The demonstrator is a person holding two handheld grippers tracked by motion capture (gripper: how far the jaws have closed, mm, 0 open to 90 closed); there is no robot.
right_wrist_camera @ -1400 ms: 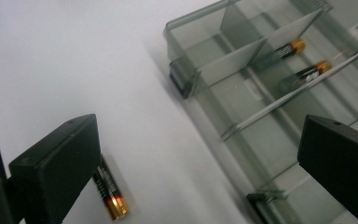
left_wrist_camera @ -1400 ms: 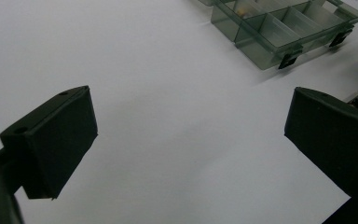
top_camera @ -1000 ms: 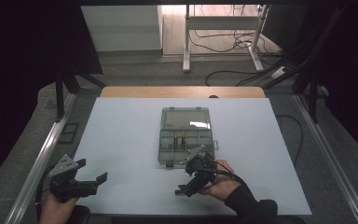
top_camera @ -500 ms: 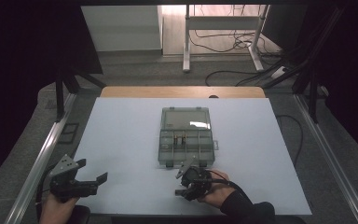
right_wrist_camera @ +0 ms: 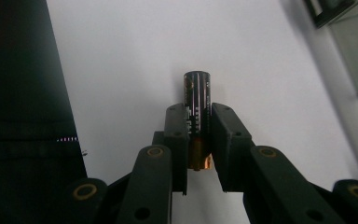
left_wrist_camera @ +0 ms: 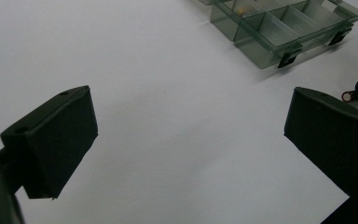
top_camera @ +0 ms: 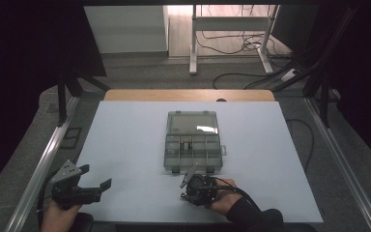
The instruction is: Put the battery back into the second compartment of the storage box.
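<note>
- Right gripper view is showing my right claw (right_wrist_camera: 197, 135) squeezing a black and copper battery (right_wrist_camera: 196, 100); its jaws have just been closing, and the pads are now pressing on the battery's sides, with the dark end sticking out past the tips.
- I am judging that I am at the pick-up step, with the lift and carry not yet begun.
- Next, I am needing to raise the battery clear of the white table (top_camera: 125, 145) and bring it to the open compartment box (top_camera: 192, 140), which is sitting just beyond my right claw (top_camera: 193, 186).
- My left claw (top_camera: 84, 186) is hanging wide open over bare table, well apart from the box.
- Near table edge is lying close under my right hand (top_camera: 224, 195); open room is stretching to both sides of the box.
</note>
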